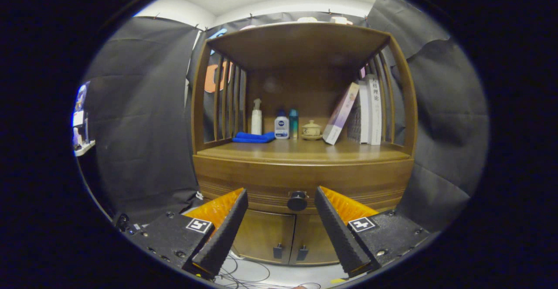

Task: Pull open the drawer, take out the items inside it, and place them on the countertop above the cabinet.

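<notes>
Drawer (301, 184) of grooved brown wood sits closed, round dark knob (297, 200) just beyond the gripper (281, 195), whose ridged fingers stand apart; countertop (301, 151) holds bottles, possibly toiletries.

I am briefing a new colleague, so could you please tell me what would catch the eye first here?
The open tongs frame the dark round knob of the closed drawer, which lies just beyond them. Above it, the wooden cabinet holds a blue cloth, bottles and leaning books on its countertop.
</notes>
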`<state>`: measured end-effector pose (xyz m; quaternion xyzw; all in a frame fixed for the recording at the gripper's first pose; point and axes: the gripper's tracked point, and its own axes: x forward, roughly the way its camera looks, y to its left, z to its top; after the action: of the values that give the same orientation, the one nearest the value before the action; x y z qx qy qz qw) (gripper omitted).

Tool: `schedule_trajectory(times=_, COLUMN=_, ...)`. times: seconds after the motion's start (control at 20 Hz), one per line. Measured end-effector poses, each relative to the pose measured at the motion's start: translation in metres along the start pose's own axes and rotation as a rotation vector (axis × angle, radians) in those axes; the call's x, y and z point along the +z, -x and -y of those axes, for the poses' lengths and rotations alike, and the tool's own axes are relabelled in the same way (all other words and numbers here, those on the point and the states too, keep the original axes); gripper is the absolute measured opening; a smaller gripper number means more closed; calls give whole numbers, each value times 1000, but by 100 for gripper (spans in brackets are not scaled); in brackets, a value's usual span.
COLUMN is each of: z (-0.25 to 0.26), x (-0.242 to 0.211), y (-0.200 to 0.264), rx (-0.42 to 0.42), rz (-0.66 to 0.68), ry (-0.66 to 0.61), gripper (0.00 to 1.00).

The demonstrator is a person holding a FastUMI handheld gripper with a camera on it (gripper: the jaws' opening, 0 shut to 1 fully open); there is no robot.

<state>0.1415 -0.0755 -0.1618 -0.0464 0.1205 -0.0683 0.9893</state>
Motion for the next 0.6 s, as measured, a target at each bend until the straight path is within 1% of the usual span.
schedule_trajectory(times=0.15, z=8, x=-11, y=-28, rx=-33, rz=-12, ry=5, gripper=99)
schedule_trajectory(times=0.3, z=15, x=-31, y=-58, rx=-58, rz=-53, ry=8, gripper=95)
schedule_trajectory(times=0.45, z=26, x=-47, y=-84, rx=-91, rz=-88, ry=3, gripper=87)
schedule_trajectory(times=0.55, z=29, x=-52, y=-95, rx=-101, rz=-98, ry=-6, gripper=83)
schedule_trajectory(times=0.6, z=28, x=-53, y=-93, rx=-105, rz=-101, ry=-6, gripper=80)
